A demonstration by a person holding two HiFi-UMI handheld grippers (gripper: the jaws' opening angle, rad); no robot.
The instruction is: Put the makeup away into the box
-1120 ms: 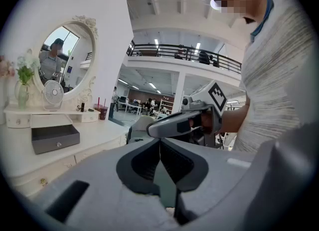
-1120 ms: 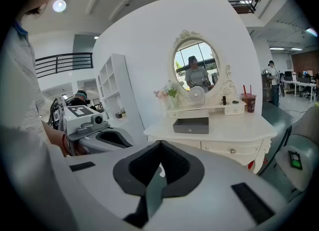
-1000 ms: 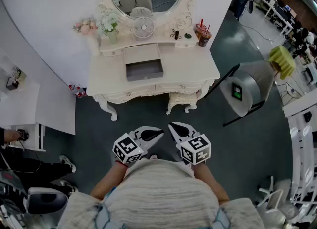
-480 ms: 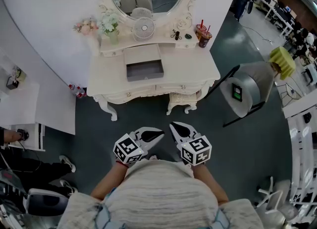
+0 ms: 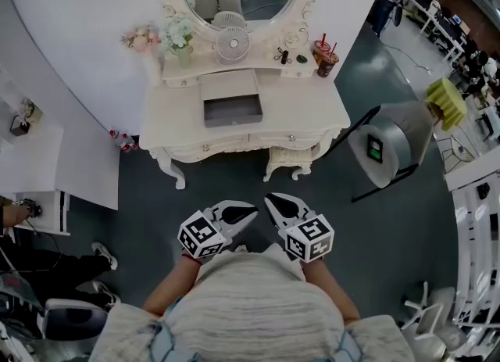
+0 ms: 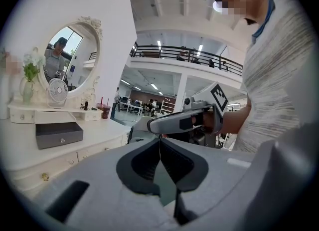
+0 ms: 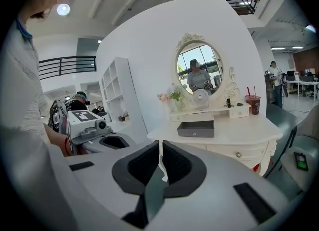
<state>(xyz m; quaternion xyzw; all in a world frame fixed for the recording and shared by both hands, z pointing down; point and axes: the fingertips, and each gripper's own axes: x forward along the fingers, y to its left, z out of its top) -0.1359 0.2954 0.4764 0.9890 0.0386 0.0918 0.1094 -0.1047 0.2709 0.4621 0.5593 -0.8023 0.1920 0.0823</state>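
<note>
The grey open box (image 5: pixel 231 107) sits on the white dressing table (image 5: pixel 312 114), far ahead of me. Small dark makeup items (image 5: pixel 281 56) lie on the raised shelf to the right of the fan (image 5: pixel 232 44). Both grippers hang close to my body over the dark floor, well short of the table. My left gripper (image 5: pixel 239 213) is shut and holds nothing; in its own view the jaws (image 6: pixel 160 147) meet, with the box (image 6: pixel 59 134) at the left. The right gripper (image 5: pixel 279 205) is also shut and empty (image 7: pixel 160 156), and the box (image 7: pixel 195 128) shows beyond it.
An oval mirror, flower vases (image 5: pixel 179 37) and two drink cups (image 5: pixel 324 53) stand on the table's shelf. A stool (image 5: pixel 289 162) sits under the table. A grey chair (image 5: pixel 387 148) stands at the right, a white shelf unit (image 5: pixel 47 173) at the left.
The head view has shifted a little, so the table sits slightly higher in the picture. Both grippers stay where they were, shut.
</note>
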